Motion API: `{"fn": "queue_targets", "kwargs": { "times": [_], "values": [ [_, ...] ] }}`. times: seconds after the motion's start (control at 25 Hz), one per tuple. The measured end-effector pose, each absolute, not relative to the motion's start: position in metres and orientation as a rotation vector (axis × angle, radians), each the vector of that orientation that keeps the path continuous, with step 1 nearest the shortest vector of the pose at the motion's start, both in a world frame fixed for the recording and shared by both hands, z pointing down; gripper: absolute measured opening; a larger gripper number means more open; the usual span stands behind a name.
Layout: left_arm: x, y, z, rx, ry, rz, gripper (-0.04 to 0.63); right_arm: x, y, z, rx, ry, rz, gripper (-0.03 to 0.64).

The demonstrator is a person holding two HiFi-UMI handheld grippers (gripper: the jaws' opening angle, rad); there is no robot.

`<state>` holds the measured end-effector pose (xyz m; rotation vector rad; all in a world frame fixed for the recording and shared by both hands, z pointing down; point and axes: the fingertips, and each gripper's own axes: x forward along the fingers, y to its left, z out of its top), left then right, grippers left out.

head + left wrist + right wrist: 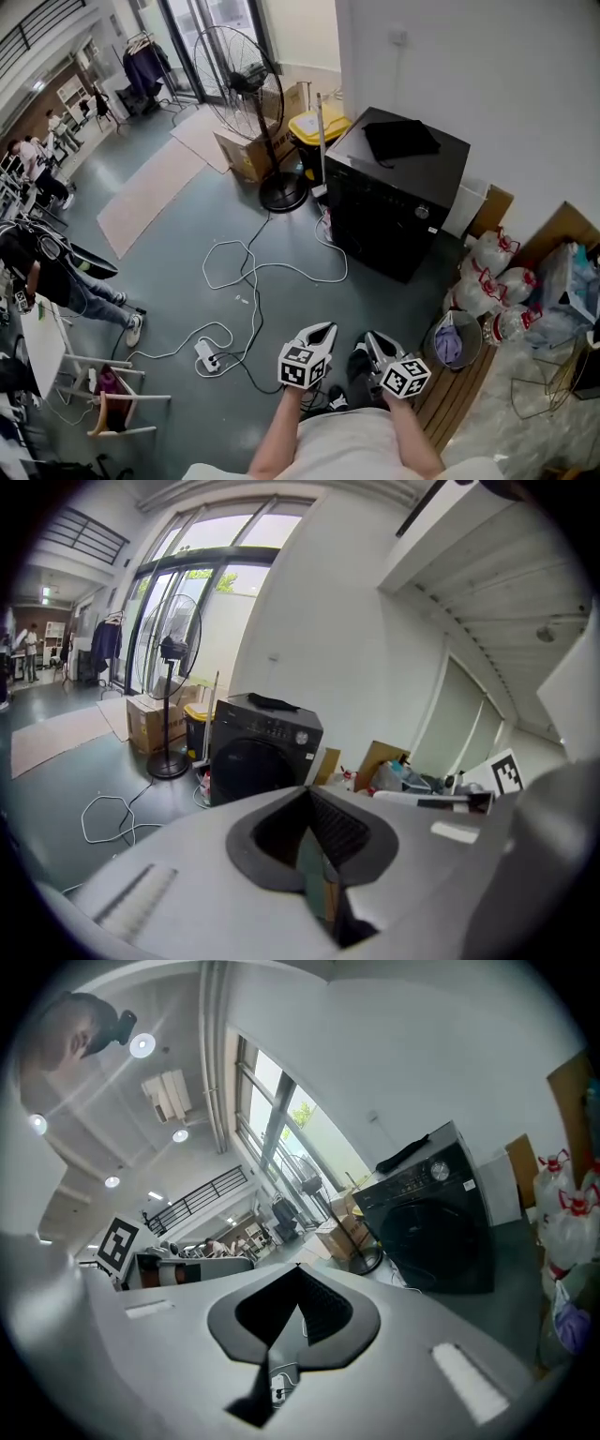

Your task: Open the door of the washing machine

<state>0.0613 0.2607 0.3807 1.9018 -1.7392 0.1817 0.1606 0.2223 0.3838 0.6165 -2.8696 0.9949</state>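
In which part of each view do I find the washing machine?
Head view: washing machine right of centre, upper half.
Left gripper view: washing machine left of centre, middle height.
Right gripper view: washing machine right of centre.
Shared landmark: black cloth lying on its top.

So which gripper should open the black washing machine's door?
Probably left: the left gripper aims straight at the black washing machine, door closed, while the right gripper aims beside it. Both are shut and empty.

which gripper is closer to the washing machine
Right, slightly. The right gripper sits almost straight out from the front of the washing machine, well short of it; the left gripper is alongside, offset farther left.
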Motion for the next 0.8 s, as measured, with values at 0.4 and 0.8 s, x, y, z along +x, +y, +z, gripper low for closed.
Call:
{"fn": "queue_targets", "kwargs": {
  "times": [0.4, 0.8],
  "values": [
    [0.035, 0.184, 0.394, 1.898, -1.700, 0.145, 0.057, 0.156, 0.150, 0.395, 0.670, -2.777, 0.932, 0.000],
    [-0.022, 0.068, 0.391, 1.910, -1.699, 0.198, 0.057, 0.113, 0.025, 0.398, 0.660, -2.735, 0.907, 0.000]
  ]
}}
